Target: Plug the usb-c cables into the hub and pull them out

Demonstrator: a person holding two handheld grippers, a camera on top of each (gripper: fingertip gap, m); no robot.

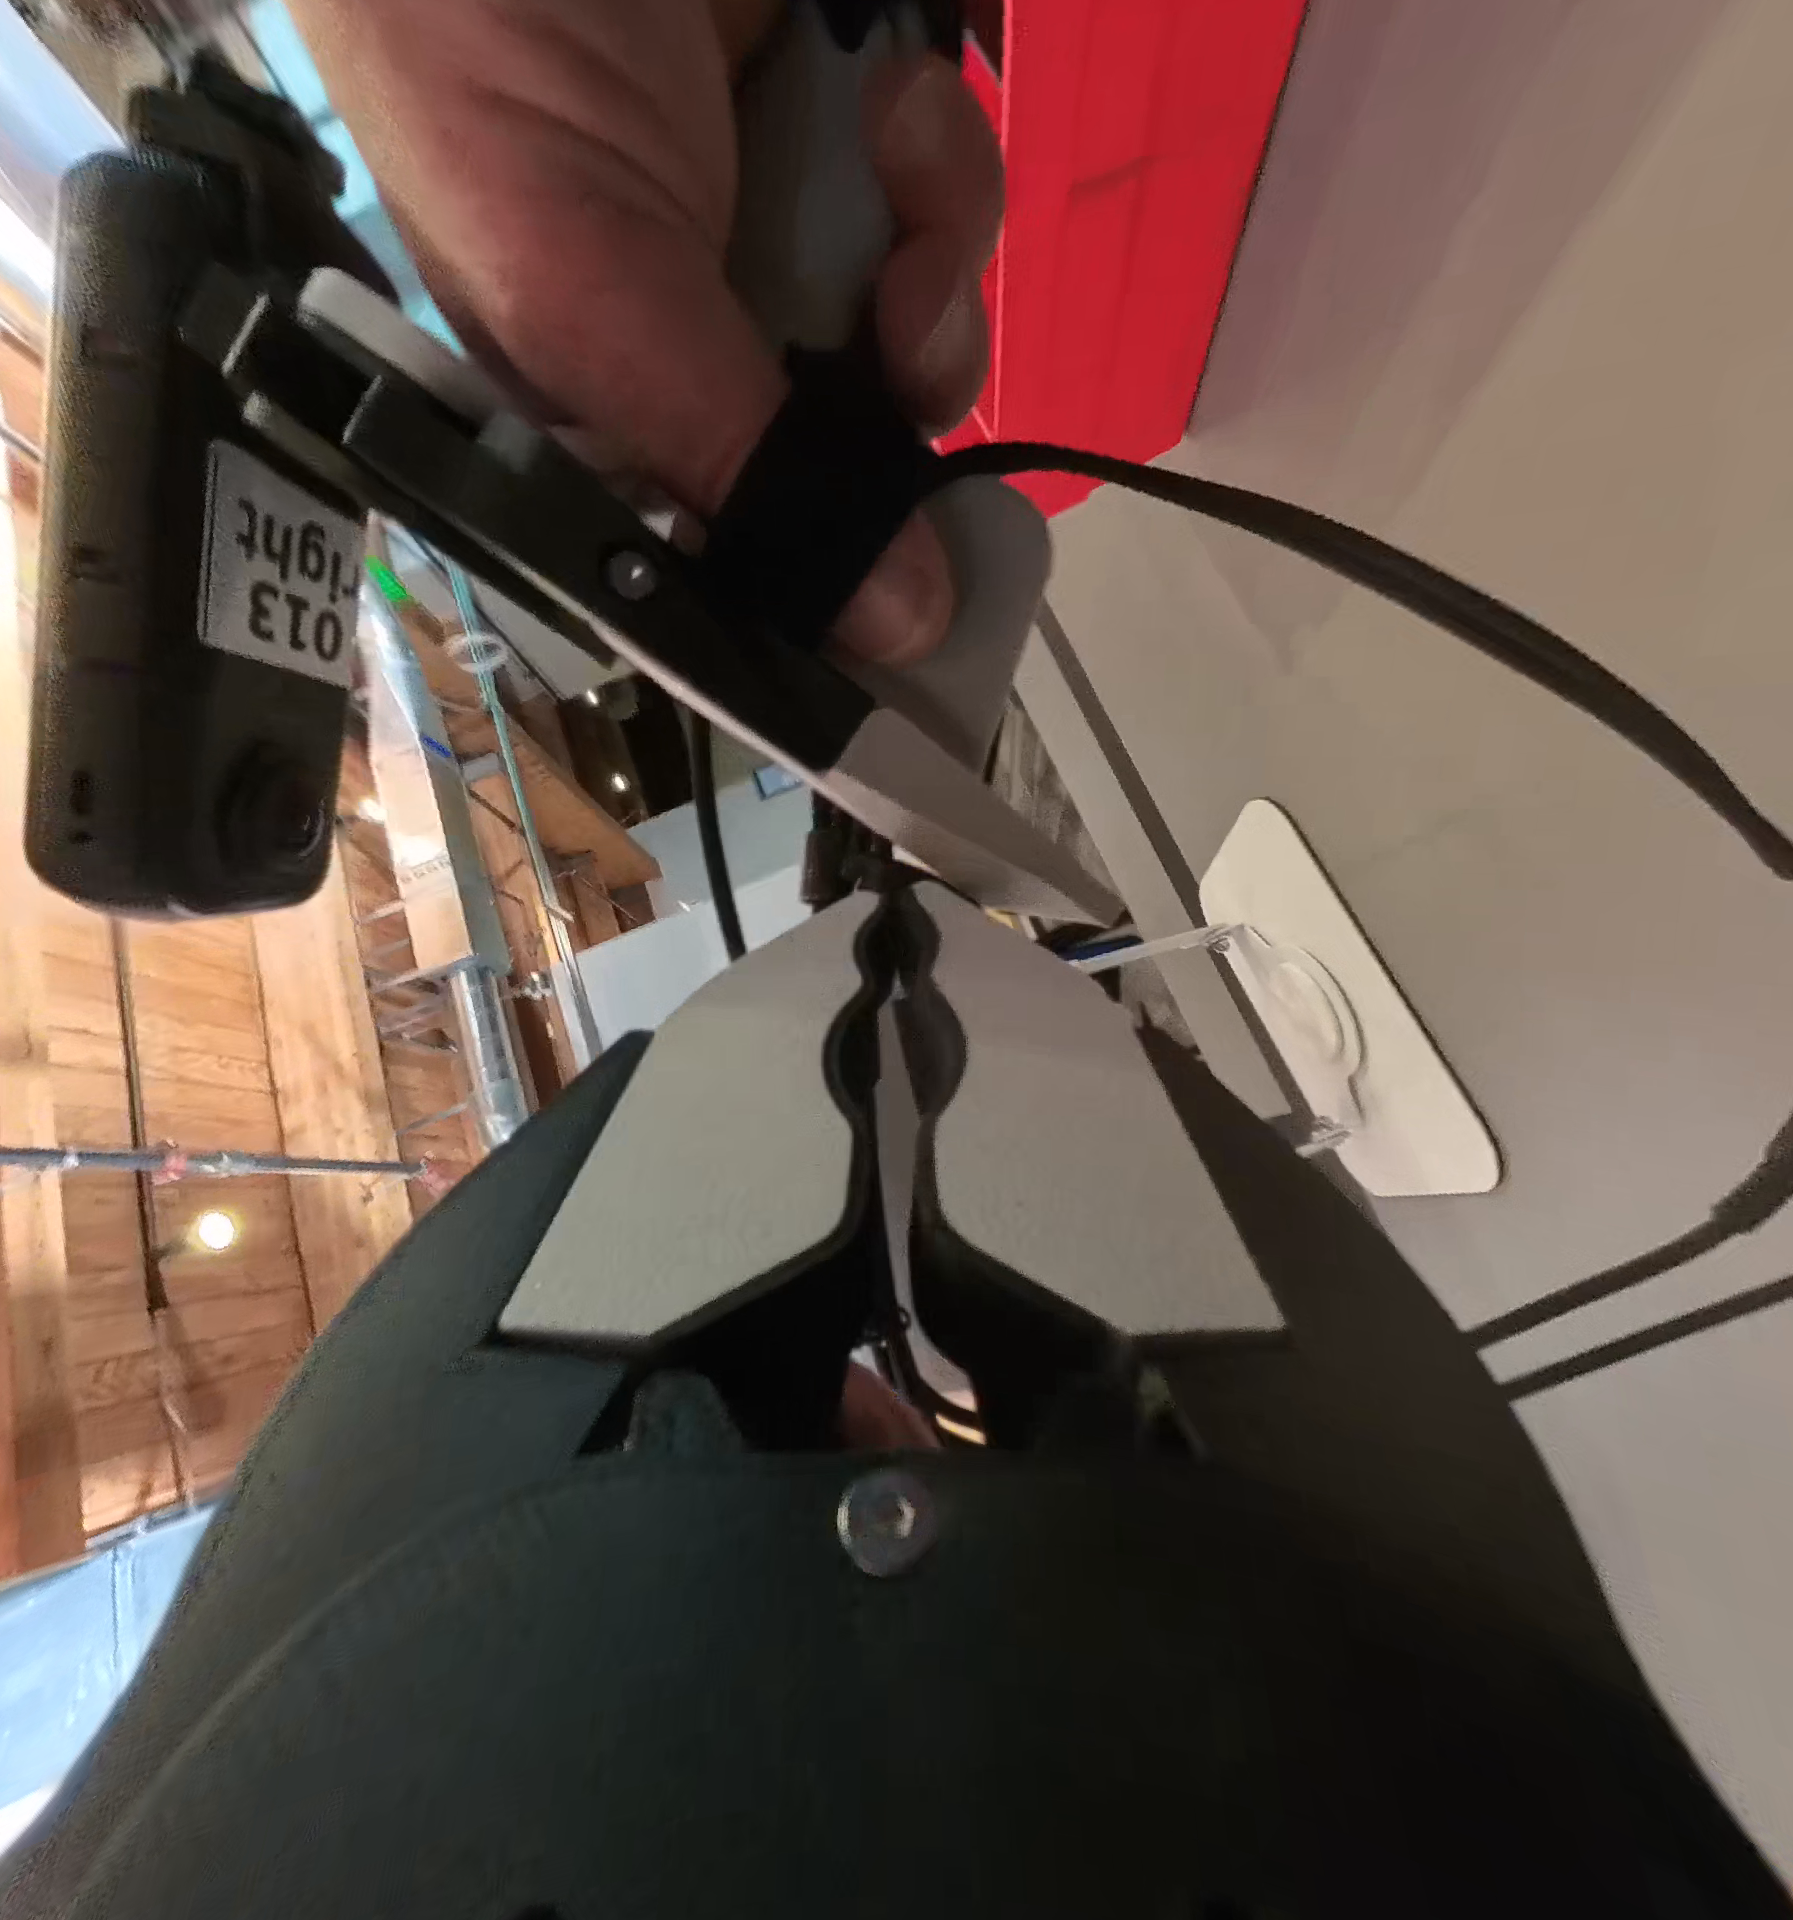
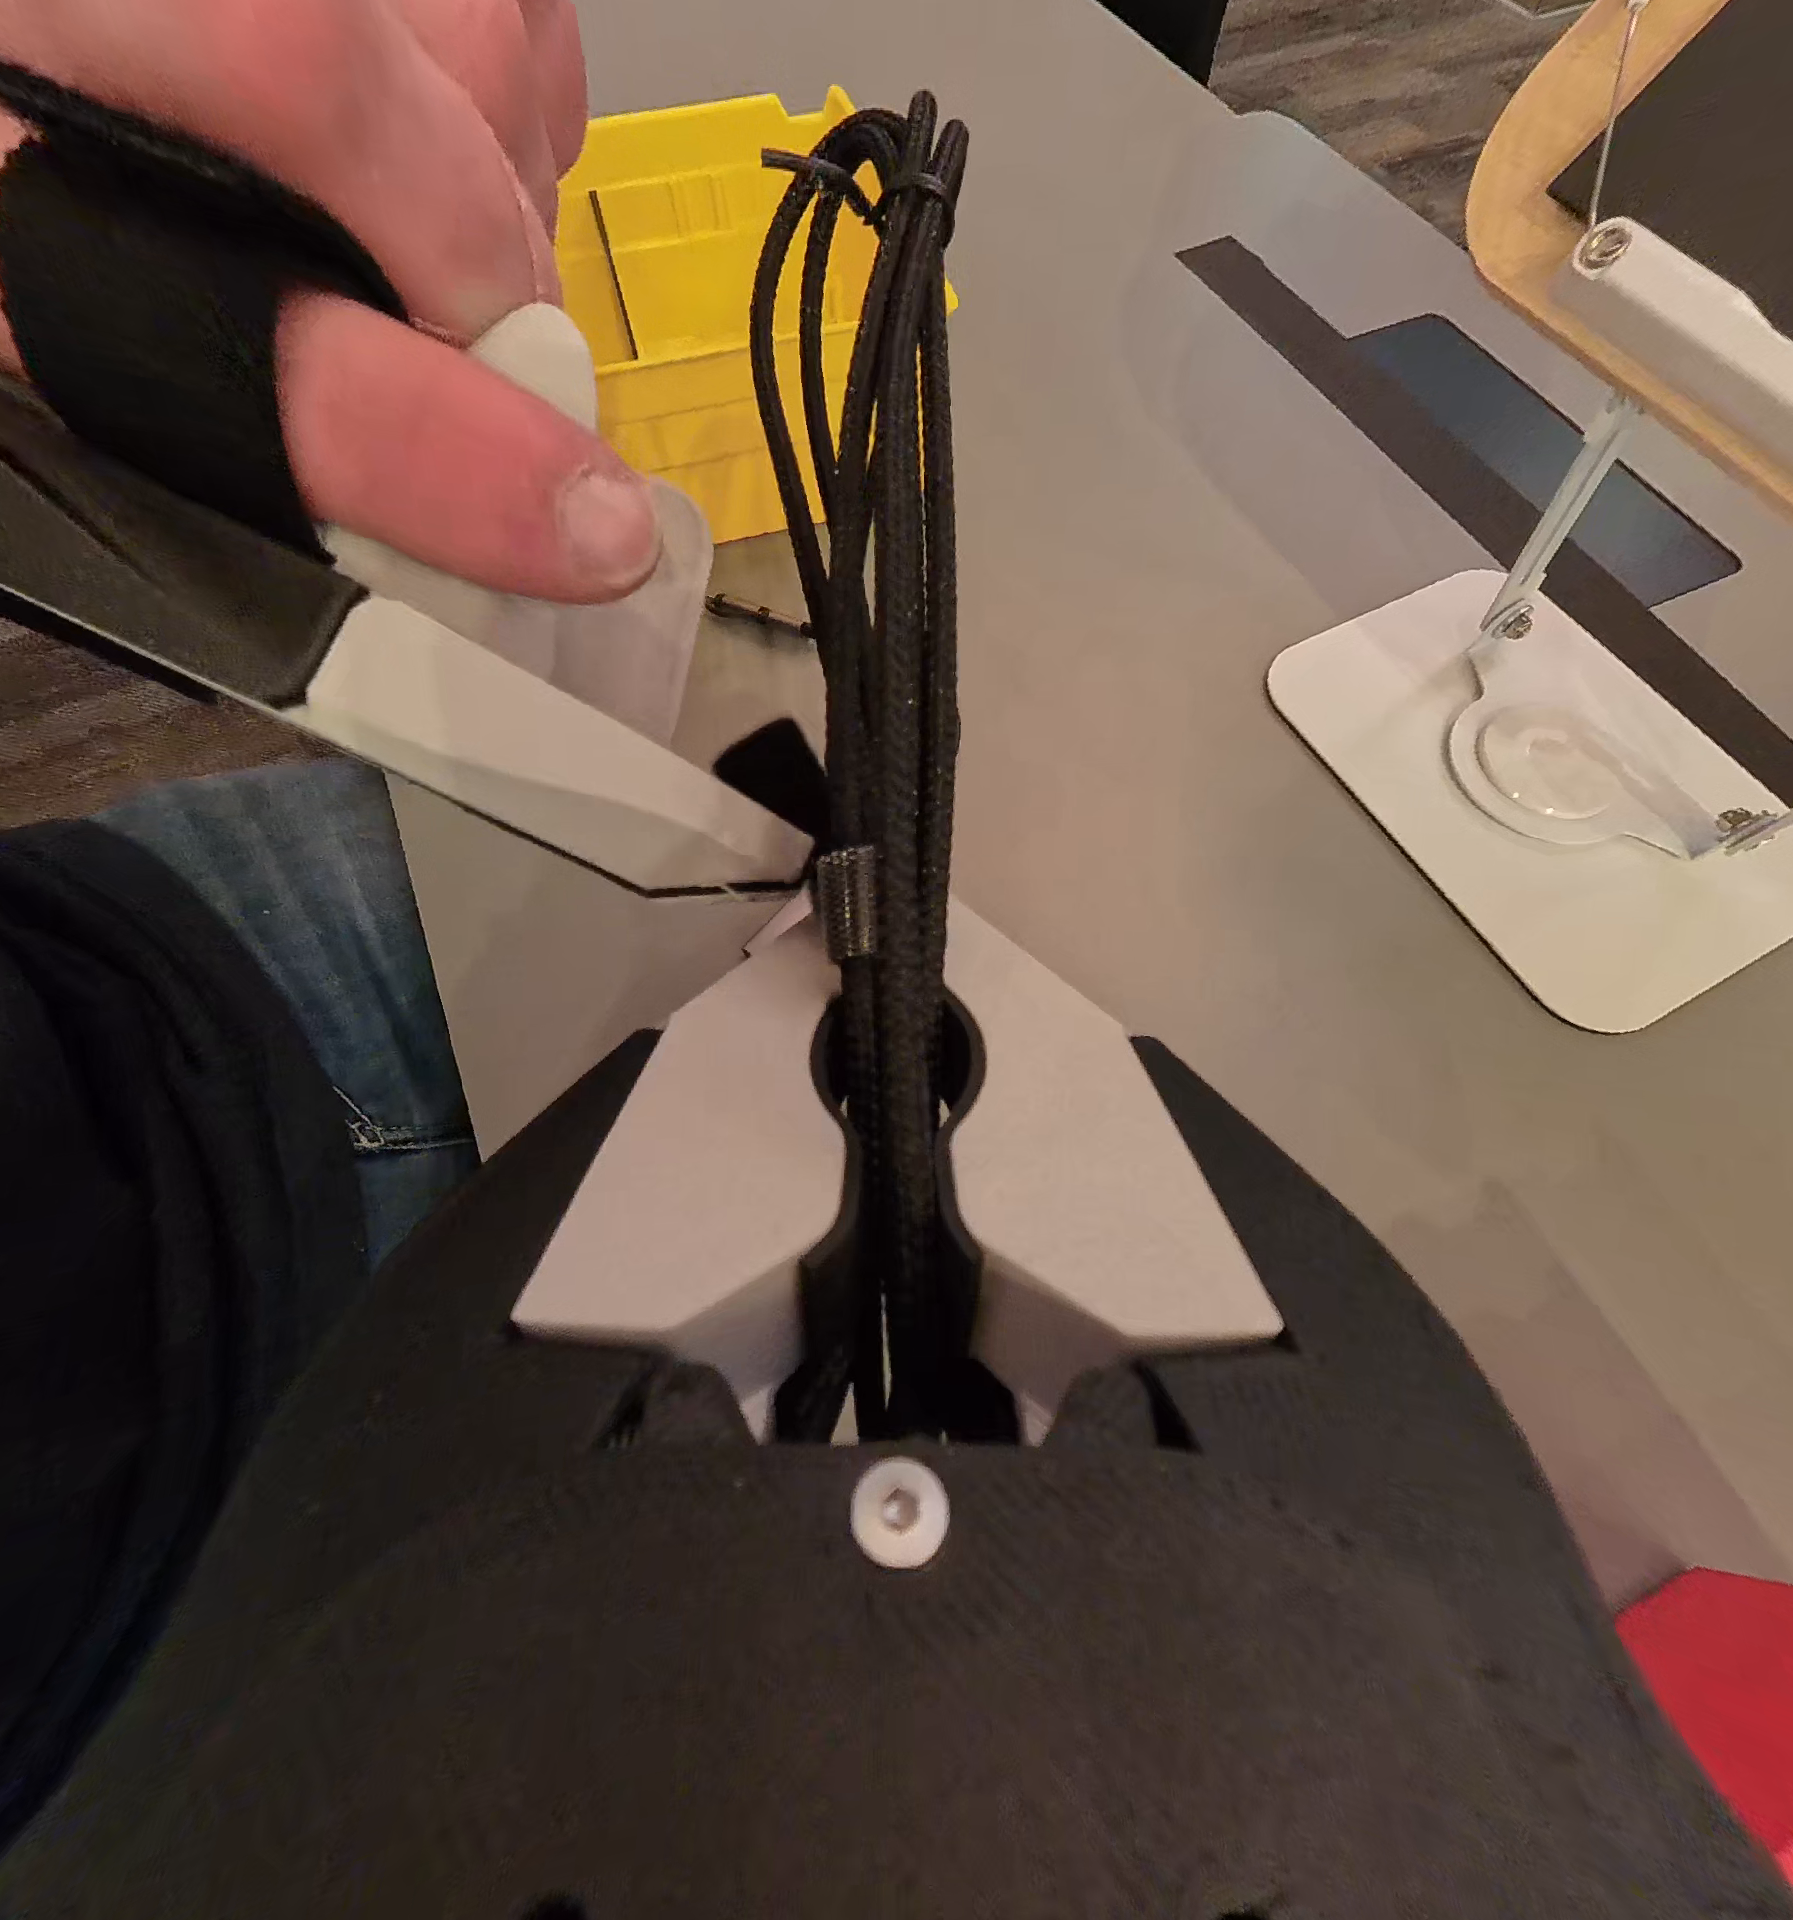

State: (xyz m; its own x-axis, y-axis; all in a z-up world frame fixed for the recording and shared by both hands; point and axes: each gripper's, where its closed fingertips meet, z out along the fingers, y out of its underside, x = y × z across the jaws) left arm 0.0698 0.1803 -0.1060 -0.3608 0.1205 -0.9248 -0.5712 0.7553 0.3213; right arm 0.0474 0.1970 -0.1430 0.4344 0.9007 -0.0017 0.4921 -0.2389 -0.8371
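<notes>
In the right wrist view my right gripper (image 2: 897, 971) is shut on a bundle of black braided cables (image 2: 892, 623) that stands up between its pads over the grey table (image 2: 1183, 1091). A dark tie (image 2: 843, 899) wraps the bundle just above those pads. My left gripper (image 2: 780, 894) reaches in from the left, its tips closed at that tie. In the left wrist view my left gripper (image 1: 897, 914) is shut, with the dark tie (image 1: 821, 854) at its tips and the right gripper (image 1: 975, 821) crossing above. A black cable (image 1: 1391, 582) trails off to the right. No hub is in view.
A yellow bin (image 2: 684, 312) stands behind the bundle. A red bin (image 2: 1744, 1714) is at the near right and also shows in the left wrist view (image 1: 1110, 260). A white stand base (image 2: 1557, 790) sits at the right. More black cables (image 1: 1650, 1278) lie on the table. My hands' fingertips stand some 4 cm from each other.
</notes>
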